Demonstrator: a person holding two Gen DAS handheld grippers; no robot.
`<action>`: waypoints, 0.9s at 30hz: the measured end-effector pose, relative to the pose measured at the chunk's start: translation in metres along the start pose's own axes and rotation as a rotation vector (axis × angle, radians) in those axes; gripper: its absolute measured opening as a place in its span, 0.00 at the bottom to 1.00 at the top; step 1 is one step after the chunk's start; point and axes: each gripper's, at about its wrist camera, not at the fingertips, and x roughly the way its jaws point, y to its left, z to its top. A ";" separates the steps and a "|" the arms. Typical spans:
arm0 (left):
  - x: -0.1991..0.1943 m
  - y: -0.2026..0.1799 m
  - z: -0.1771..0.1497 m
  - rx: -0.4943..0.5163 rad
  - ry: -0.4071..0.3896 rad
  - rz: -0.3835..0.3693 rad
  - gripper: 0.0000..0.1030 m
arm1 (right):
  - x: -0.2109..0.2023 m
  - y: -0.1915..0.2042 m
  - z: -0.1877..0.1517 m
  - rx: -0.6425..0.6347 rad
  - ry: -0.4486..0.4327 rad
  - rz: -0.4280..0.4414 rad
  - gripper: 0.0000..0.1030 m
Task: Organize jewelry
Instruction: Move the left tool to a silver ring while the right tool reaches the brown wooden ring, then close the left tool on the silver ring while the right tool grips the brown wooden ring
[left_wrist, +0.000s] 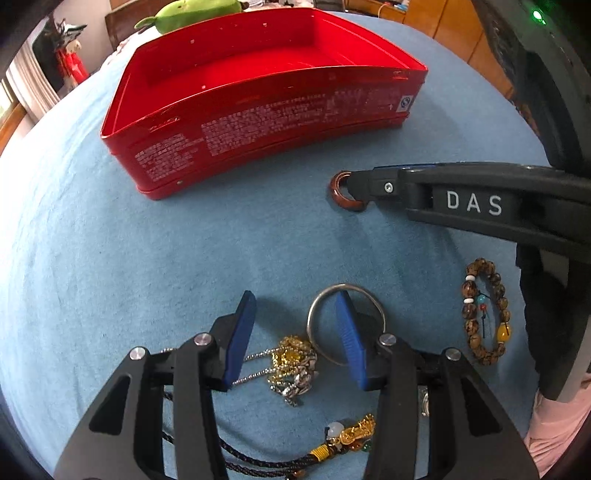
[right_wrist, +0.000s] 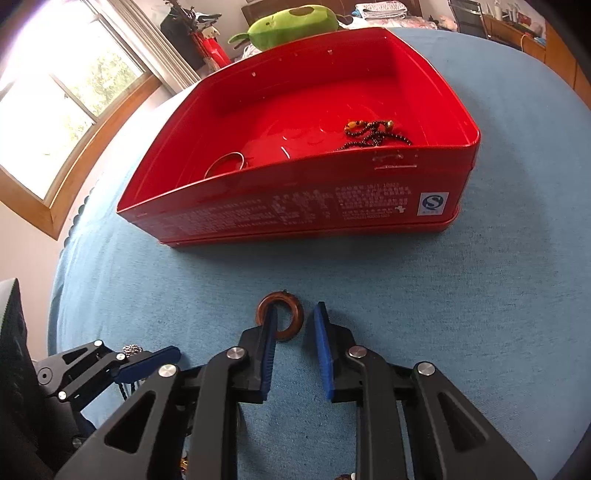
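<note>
Both grippers hang low over a blue cloth (right_wrist: 406, 295) that covers the table. Right gripper (right_wrist: 295, 325) has its jaws spread wide around a small brown wooden ring (right_wrist: 291, 325) lying flat on the cloth; one blue pad sits over the ring's hole and the other stands just outside its rim, so nothing is clamped. Left gripper (left_wrist: 295, 314) is likewise wide open, one pad inside a plain silver bangle (left_wrist: 314, 332) lying flat, with a gold and silver chain heap (left_wrist: 293, 369) between the fingers. Near it lie a brown beaded bracelet (left_wrist: 471, 317), its long axis running toward the camera, and a black braided cord with gold charm (left_wrist: 354, 432) at the near edge. A red tin box (right_wrist: 314, 218) stands ahead, open on top, its long printed wall facing the grippers, with bare cloth between that wall and the wooden ring. Inside it lie a dark bead necklace (right_wrist: 373, 133) near the right end and a silver ring (right_wrist: 225, 162) toward the left. A green plush toy (right_wrist: 291, 22) sits beyond the box.
</note>
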 end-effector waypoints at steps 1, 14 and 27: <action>0.001 -0.001 0.001 0.000 -0.003 0.005 0.37 | 0.000 -0.001 0.000 0.001 0.000 0.001 0.20; 0.011 0.039 0.013 -0.160 -0.030 0.070 0.02 | 0.001 -0.002 0.000 -0.004 -0.011 -0.021 0.10; -0.010 0.029 0.014 -0.180 -0.074 0.020 0.07 | 0.001 -0.004 0.000 0.003 -0.005 -0.005 0.11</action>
